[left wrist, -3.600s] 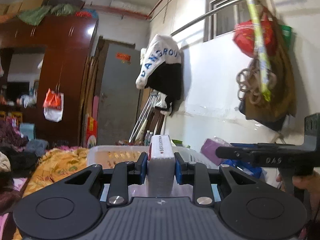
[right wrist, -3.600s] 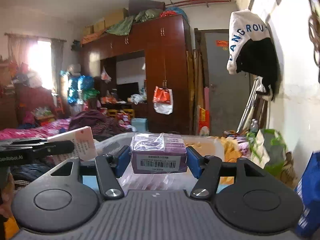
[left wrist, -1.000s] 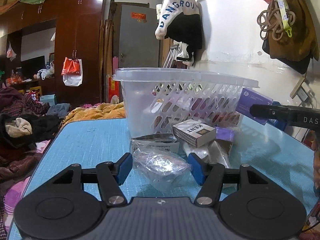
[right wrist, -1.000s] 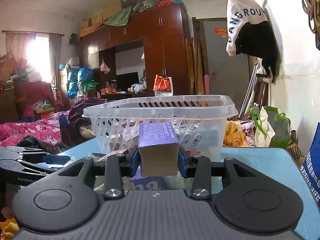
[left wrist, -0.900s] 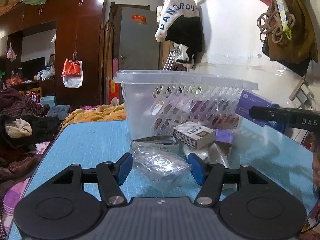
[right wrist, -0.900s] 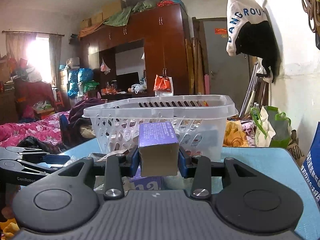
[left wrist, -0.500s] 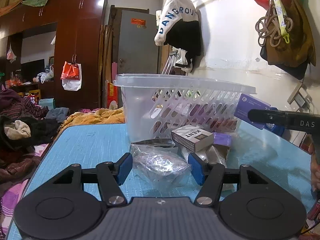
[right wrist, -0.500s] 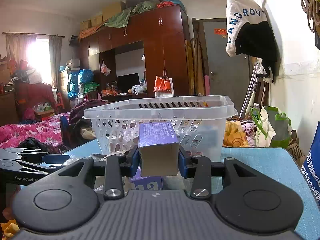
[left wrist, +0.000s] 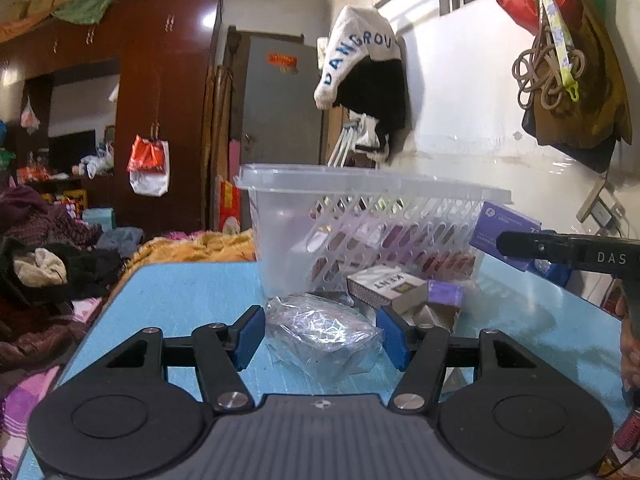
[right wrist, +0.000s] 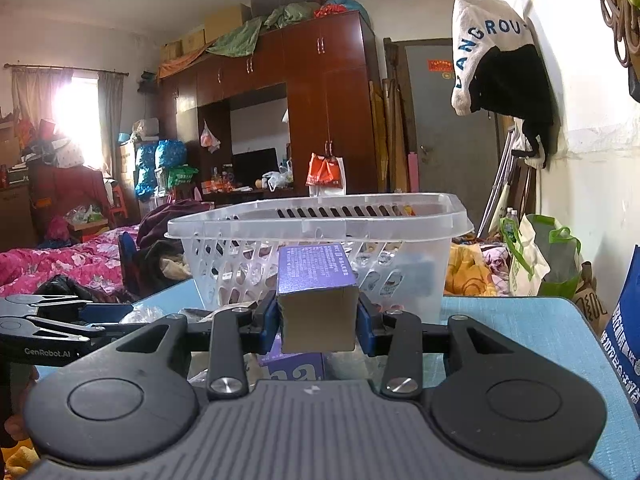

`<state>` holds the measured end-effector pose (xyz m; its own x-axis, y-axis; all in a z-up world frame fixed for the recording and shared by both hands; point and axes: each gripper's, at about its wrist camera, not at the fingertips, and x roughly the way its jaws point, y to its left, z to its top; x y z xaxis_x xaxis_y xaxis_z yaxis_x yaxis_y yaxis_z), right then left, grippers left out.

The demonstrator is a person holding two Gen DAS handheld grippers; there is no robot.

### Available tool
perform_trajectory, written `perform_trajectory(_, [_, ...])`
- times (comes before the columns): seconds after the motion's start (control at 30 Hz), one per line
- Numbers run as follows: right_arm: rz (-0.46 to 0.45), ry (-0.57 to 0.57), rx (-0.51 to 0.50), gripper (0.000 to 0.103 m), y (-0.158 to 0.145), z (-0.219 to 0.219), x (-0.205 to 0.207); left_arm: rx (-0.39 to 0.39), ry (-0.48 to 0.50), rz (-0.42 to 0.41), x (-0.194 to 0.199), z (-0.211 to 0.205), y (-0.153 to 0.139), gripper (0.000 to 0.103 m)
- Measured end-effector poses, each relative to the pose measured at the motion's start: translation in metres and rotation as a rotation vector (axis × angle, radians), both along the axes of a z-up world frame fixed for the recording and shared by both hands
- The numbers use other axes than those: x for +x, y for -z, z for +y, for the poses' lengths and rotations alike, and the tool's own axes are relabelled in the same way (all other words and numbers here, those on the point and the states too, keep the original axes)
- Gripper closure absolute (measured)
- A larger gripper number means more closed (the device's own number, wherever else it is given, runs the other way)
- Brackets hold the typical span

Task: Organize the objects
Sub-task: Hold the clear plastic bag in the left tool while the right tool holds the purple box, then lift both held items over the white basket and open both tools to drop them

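Several boxes already lie in the basket [left wrist: 372, 216]. Right gripper [right wrist: 318, 322] clamps a purple box [right wrist: 316, 292] before it; left gripper [left wrist: 322, 334], jaws apart, straddles a wrapped packet [left wrist: 324, 328] among loose boxes on the table [left wrist: 180, 292].

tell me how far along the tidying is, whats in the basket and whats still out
Some items already lie inside the clear basket. In hand: the right gripper is shut on a purple box; the open left gripper straddles a plastic-wrapped packet. Still out: the Kent box and small boxes beside it.
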<state>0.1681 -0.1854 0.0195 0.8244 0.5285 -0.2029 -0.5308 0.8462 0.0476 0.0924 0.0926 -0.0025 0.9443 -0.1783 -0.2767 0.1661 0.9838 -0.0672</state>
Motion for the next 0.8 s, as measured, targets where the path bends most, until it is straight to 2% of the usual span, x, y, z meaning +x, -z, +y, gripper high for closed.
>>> perform_trajectory(0.2, [-0.021, -0.011, 0.046, 0.060, -0.009, -0.007, -0.008, -0.029, 0.026, -0.084, -0.011, 0.000, -0.018, 0.038])
perform_trajectory(0.33, [-0.069, 0.009, 0.048, 0.060, -0.037, -0.008, -0.011, -0.041, 0.052, -0.161, -0.011, 0.000, -0.057, 0.038])
perform_trajectory(0.43, [-0.083, 0.040, 0.027, 0.060, -0.067, -0.002, 0.006, -0.047, 0.059, -0.185, 0.013, -0.004, -0.094, 0.038])
perform_trajectory(0.5, [-0.061, 0.063, -0.003, 0.060, -0.080, 0.005, 0.028, -0.048, 0.059, -0.171, 0.037, -0.008, -0.111, 0.038])
perform_trajectory(0.6, [0.015, 0.082, -0.028, 0.060, -0.089, 0.015, 0.067, -0.041, 0.041, -0.095, 0.083, -0.016, -0.125, 0.038])
perform_trajectory(0.77, [0.054, 0.112, -0.108, 0.058, -0.076, 0.030, 0.093, -0.049, 0.026, 0.015, 0.134, -0.023, -0.112, 0.035])
perform_trajectory(0.8, [0.062, 0.105, -0.112, 0.047, -0.074, 0.031, 0.095, -0.057, 0.028, 0.031, 0.140, -0.023, -0.108, 0.033])
